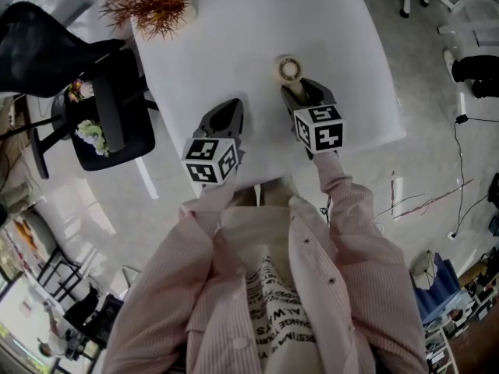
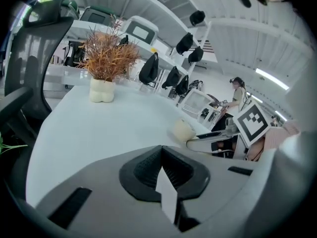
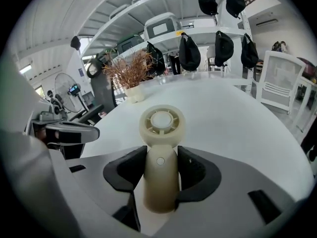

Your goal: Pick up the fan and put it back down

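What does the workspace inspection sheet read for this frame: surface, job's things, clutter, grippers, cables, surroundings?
Surface: white table, no spills seen.
Job's things: cream fan, handle between the right gripper's jaws.
Clutter: potted dried plant at the table's far left corner.
Grippers: right gripper closed on the fan's handle; left gripper shut, empty.
Cables: loose cables on the floor right of the table; none on the table.
Surroundings: black office chair beside the table; white chair further off.

cream handheld fan [image 3: 161, 152], round head forward, handle gripped between the dark fingers [image 3: 198, 175].
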